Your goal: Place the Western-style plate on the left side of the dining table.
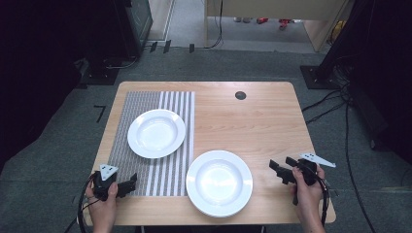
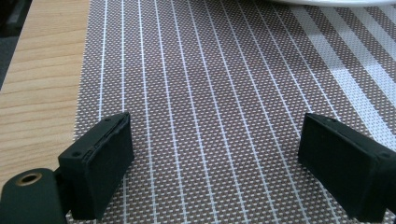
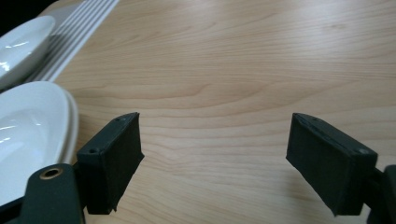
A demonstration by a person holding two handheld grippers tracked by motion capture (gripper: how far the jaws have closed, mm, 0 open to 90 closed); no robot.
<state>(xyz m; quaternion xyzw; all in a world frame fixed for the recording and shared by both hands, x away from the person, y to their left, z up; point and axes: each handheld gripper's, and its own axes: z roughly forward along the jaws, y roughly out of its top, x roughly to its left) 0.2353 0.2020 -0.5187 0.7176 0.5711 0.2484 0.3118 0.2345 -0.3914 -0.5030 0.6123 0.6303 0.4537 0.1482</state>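
The near round white ceramic plate [image 1: 219,182] is sitting at the bench's [image 1: 252,116] six o'clock edge, partly overlapping the striped woven placemat [image 1: 145,170]. The right gripper [image 1: 281,171], fingers released and empty, is lying nearer, at the plate's three o'clock. The left gripper [image 1: 130,184], likewise released, is resting at nine o'clock.

Two glossy round white ceramic plates gleam here, the far plate [image 1: 156,133] sitting on a woven rectangular placemat [image 1: 145,174] that runs brown-grey with thin white pinstripes on one side and broad white-and-grey bands on the other, while the near plate [image 1: 219,182] lies over pale, honey-toned wood grain of the light wooden counter [image 1: 243,121]. Both matte black tongs, left [image 1: 130,183] and right [image 1: 278,171], carry pale grey three-cornered plates on top, and the counter shows one small dark round spot [image 1: 240,95].
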